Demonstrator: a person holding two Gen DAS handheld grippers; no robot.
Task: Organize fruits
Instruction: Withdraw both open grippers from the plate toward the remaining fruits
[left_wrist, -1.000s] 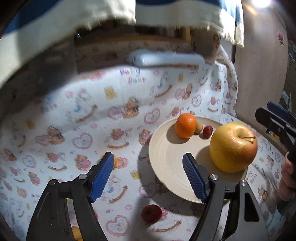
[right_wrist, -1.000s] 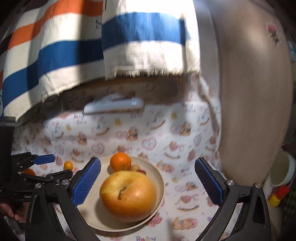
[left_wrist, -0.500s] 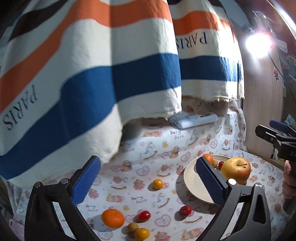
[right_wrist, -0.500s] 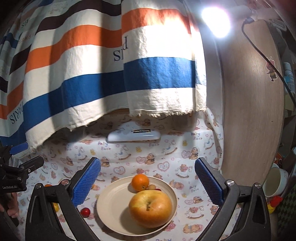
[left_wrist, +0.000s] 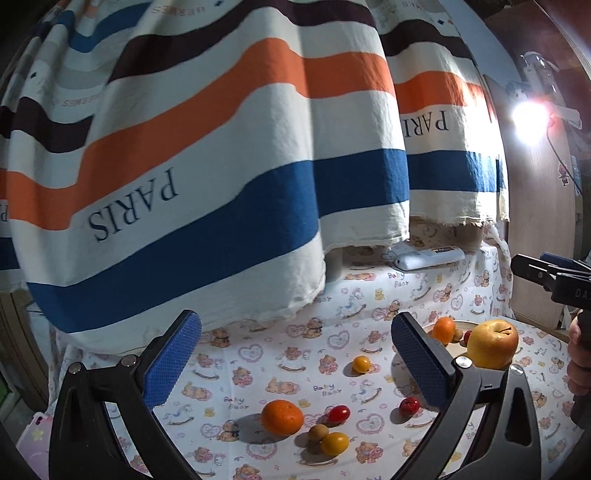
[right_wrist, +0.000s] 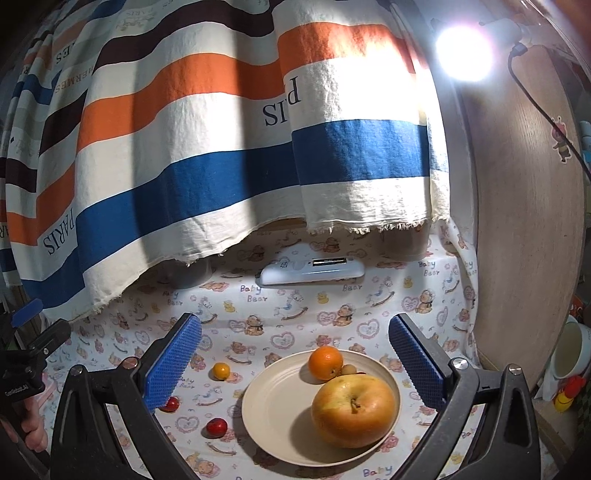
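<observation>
Left gripper (left_wrist: 295, 354): jaws spread wide, nothing between the pads — held back from the cloth and pointing slightly down, so that the loose fruit lies in full view below it.
Right gripper (right_wrist: 293, 350): jaws equally wide and empty; it hovers over the near side of the plate, tilted a little downward, with the apple just under its opening.
Loose fruit, near left: a mandarin (left_wrist: 282, 417), a red grape tomato (left_wrist: 338, 413), a small brown fruit (left_wrist: 318, 432) and a yellow one (left_wrist: 334, 443) lie close together on the printed tablecloth (left_wrist: 258, 354) — apparently still to be gathered.
Loose fruit, middle: a red cherry tomato (left_wrist: 409, 406) lies just beside the plate's left rim; a yellow tomato (left_wrist: 361, 364) lies farther back.
Plate (right_wrist: 273, 398): cream, on the right — judged the collecting place, since it already holds the apple (right_wrist: 352, 410) at its near side, with an orange (right_wrist: 325, 362) and small fruits behind it.
Person's hand (left_wrist: 580, 354): at the far right edge of the left view, gripping the right tool's handle.
Far: a white remote (right_wrist: 312, 271) lies under the hem of a striped towel (right_wrist: 221, 147); a lamp (right_wrist: 463, 55) shines at upper right.
</observation>
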